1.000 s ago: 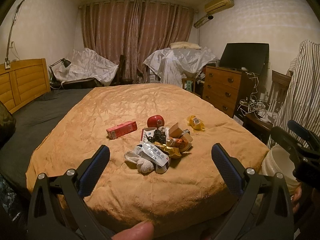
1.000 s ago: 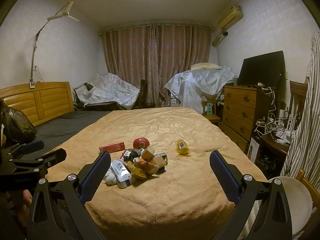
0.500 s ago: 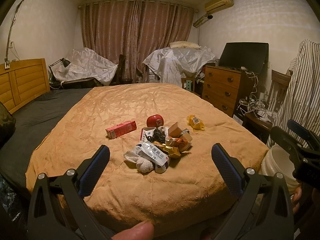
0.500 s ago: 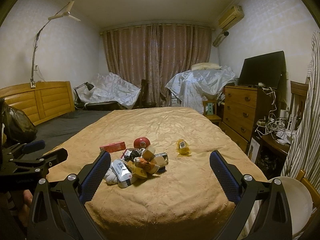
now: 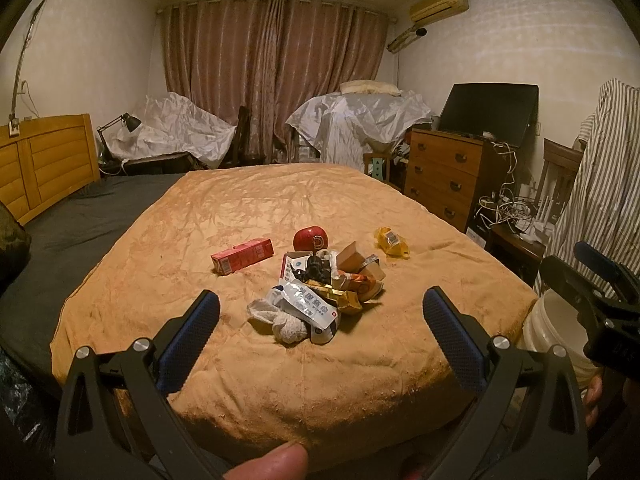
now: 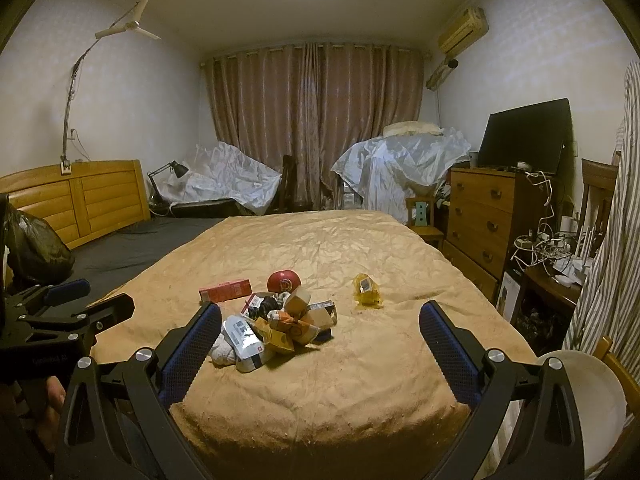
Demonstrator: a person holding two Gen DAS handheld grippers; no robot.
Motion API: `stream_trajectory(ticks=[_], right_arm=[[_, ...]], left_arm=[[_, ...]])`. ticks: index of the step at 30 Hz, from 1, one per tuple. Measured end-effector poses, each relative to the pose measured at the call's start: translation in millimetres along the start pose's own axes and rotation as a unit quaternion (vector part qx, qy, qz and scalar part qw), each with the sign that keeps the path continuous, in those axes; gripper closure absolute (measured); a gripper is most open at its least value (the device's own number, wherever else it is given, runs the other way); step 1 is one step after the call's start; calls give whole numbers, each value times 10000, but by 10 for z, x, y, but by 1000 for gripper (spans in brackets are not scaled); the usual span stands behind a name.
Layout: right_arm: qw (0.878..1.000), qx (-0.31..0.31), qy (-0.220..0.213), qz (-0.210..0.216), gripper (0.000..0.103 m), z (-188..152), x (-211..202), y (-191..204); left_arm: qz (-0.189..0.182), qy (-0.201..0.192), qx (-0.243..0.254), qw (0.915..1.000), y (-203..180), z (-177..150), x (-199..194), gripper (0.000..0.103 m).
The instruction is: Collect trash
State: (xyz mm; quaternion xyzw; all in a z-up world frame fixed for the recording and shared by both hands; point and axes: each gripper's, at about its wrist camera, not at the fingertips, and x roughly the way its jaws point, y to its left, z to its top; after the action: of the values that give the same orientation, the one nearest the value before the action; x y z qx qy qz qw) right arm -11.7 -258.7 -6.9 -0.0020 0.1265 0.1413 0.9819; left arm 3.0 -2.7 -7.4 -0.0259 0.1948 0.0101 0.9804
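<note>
A heap of trash (image 5: 320, 292) (image 6: 276, 328) lies on the orange bedspread (image 5: 280, 208) (image 6: 320, 248): wrappers, small boxes, a crumpled tissue. Around it sit a red carton (image 5: 242, 255) (image 6: 226, 290), a red apple (image 5: 310, 238) (image 6: 284, 280) and a yellow wrapper (image 5: 392, 241) (image 6: 367, 289). My left gripper (image 5: 320, 324) hangs open just short of the heap, empty. My right gripper (image 6: 320, 336) is also open and empty, near the bed's front edge. A white bucket (image 5: 554, 328) (image 6: 580, 396) stands beside the bed at right. Each gripper shows at the edge of the other's view.
A wooden dresser (image 5: 448, 172) (image 6: 480, 216) with a dark screen stands at right, tangled cables (image 5: 508, 208) beside it. A wooden headboard (image 5: 44, 164) and dark sheet lie left. A black bag (image 6: 32, 244) sits at far left. Covered furniture lines the curtain wall.
Both views have barely shifted; the grippers stay open and the trash has not moved.
</note>
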Motion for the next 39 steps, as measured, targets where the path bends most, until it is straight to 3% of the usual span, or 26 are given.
stream_trajectory(ticks=[30,39], right_arm=[[10000,-9,50,7,4,-80,51,-1],[9995,-91,280,85,4,-201,203,-35]], left_arm=[[6,52,11,10000,-36,-178,59,5],[-60,243,64,9997,108,-344,283,5]])
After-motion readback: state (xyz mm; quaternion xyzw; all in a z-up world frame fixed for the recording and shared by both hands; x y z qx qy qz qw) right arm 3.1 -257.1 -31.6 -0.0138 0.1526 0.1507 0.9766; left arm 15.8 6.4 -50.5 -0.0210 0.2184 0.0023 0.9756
